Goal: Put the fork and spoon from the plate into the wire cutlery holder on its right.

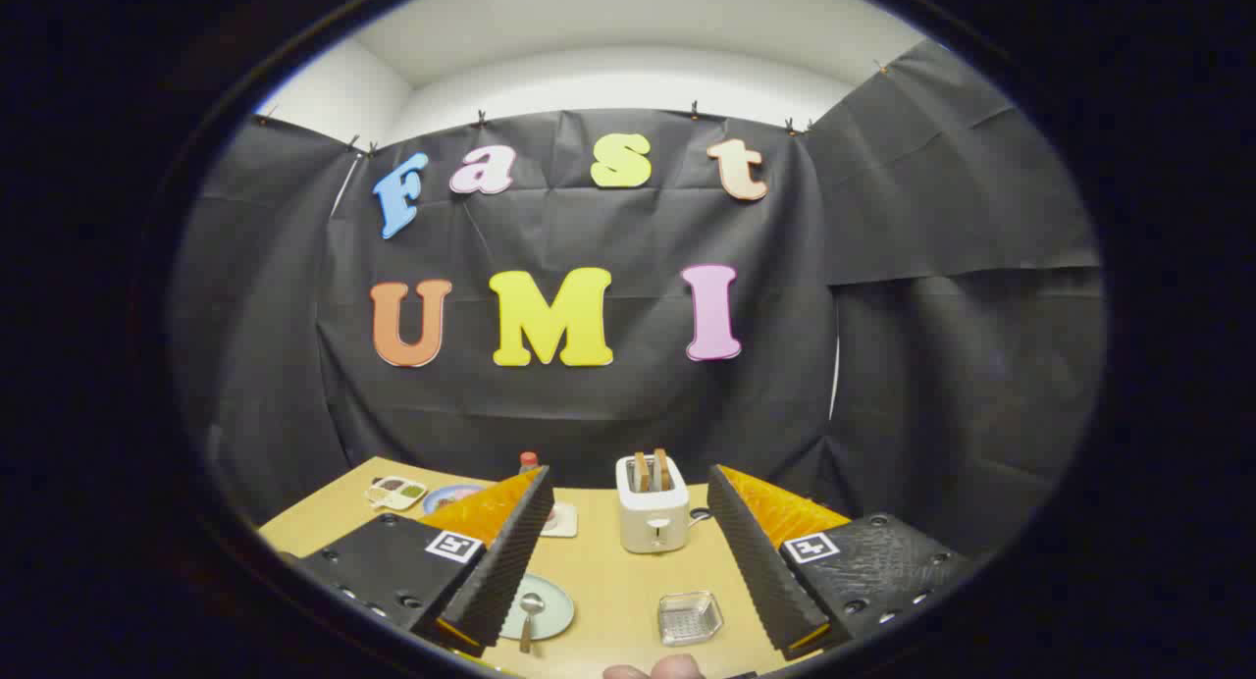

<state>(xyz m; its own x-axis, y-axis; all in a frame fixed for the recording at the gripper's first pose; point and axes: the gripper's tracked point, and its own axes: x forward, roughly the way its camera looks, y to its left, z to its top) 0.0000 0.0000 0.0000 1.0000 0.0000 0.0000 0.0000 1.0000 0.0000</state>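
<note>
Plate (551,608) with spoon (529,615), partly behind my left finger, fork unseen; wire cutlery holder (690,617) to its right; my tool (628,561) wide apart, empty, high above the desk (608,571); risk: descending blind onto the plate rim, flipping the spoon.

One spoon (530,615), one plate (559,610), one toaster (653,510).

Black cloth wall (608,404), white ceiling (628,31)

Bare tabletop (613,591) between plate (554,610) and holder (690,617) — toaster (653,512) beyond.
</note>
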